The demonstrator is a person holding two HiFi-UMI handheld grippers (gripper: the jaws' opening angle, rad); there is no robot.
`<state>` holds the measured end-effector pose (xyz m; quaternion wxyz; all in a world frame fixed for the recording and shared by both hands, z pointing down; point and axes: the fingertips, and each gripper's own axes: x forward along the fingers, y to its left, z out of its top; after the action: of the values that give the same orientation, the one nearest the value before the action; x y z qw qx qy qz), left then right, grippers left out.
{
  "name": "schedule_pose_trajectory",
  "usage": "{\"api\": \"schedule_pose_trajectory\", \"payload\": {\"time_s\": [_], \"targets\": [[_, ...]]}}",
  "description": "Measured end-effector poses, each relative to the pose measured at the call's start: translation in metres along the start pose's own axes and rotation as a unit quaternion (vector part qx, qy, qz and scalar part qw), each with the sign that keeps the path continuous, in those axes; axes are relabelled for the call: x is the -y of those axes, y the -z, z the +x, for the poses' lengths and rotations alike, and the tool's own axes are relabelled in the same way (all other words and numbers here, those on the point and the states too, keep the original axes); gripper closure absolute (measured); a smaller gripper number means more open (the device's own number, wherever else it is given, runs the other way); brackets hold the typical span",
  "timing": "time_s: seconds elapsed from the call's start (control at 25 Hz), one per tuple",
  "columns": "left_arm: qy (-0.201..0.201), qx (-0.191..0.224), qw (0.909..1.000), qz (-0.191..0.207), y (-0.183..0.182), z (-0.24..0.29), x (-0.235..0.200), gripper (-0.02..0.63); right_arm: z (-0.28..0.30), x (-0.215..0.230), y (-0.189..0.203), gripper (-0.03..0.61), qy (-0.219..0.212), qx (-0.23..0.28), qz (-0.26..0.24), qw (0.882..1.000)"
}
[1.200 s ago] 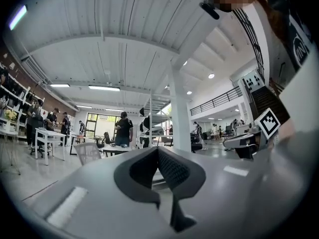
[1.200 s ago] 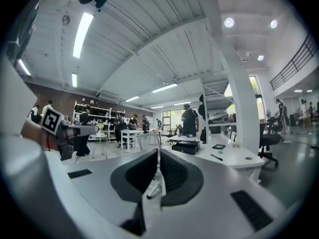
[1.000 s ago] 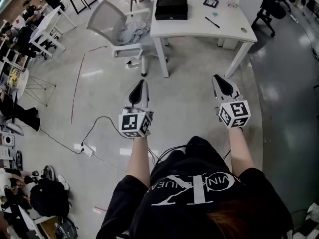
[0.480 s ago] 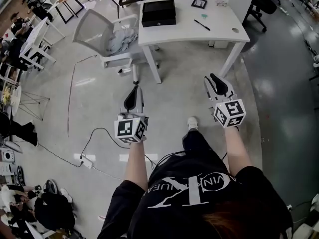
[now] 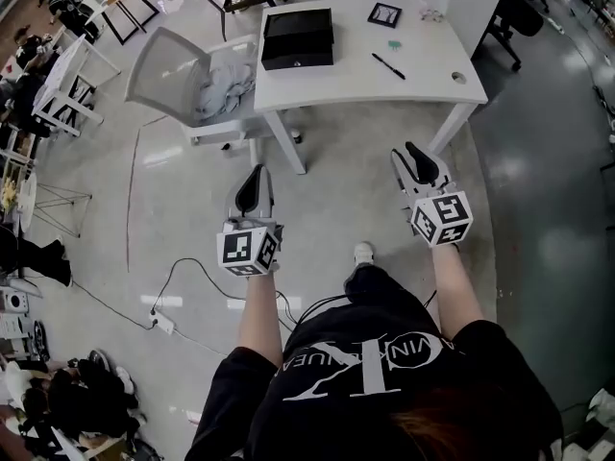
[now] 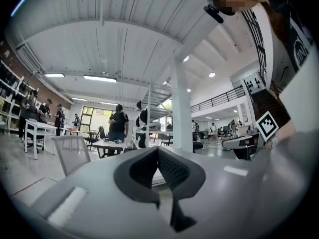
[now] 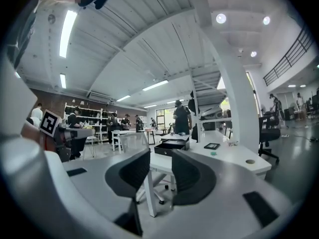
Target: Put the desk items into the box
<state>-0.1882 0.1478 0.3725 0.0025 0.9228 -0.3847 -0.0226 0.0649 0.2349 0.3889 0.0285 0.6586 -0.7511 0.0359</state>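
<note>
A large open workroom with a glossy grey floor (image 5: 384, 209); the person stands on it, well short of a white tabletop (image 5: 423, 84) at the top of the head view; the box (image 5: 298, 38) sits on the left part of that tabletop; it is low, black and rectangular, with a small pale mark on its front face; to its right, apart from it, lie a black-framed square (image 5: 384, 13), a small green item (image 5: 395, 44) and a dark pen (image 5: 388, 65); a mesh chair (image 5: 159, 70) with grey cloth (image 5: 226, 73) on its seat stands by the tabletop's left end.

The left hand-held gripper (image 5: 255, 173) is clenched, pads meeting with nothing between them; the right hand-held gripper (image 5: 415, 152) is released, pads apart and empty; both hang over the floor, far from the box.

The right gripper view shows the box from the side, above the gap between the jaws, and people standing beyond it; the pen shows only in the head view; the left gripper view shows no box, but a white column (image 6: 182, 108), people at tables and the right gripper's marker cube (image 6: 266, 125).
</note>
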Motion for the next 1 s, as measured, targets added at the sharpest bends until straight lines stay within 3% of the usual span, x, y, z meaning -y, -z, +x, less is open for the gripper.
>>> {"api": "schedule_pose_trajectory", "payload": {"time_s": [0.52,1.0], "targets": [[-0.015,-0.010,0.9998,-0.004,0.011,0.105,0.008,0.603,0.071,0.081,0.005,0.479,-0.032,-0.022,-0.005,0.999],[-0.019,-0.020,0.9996,-0.003,0.025,0.153,0.007,0.603,0.115,0.113,0.020,0.479,-0.052,-0.040,-0.003,0.998]]}}
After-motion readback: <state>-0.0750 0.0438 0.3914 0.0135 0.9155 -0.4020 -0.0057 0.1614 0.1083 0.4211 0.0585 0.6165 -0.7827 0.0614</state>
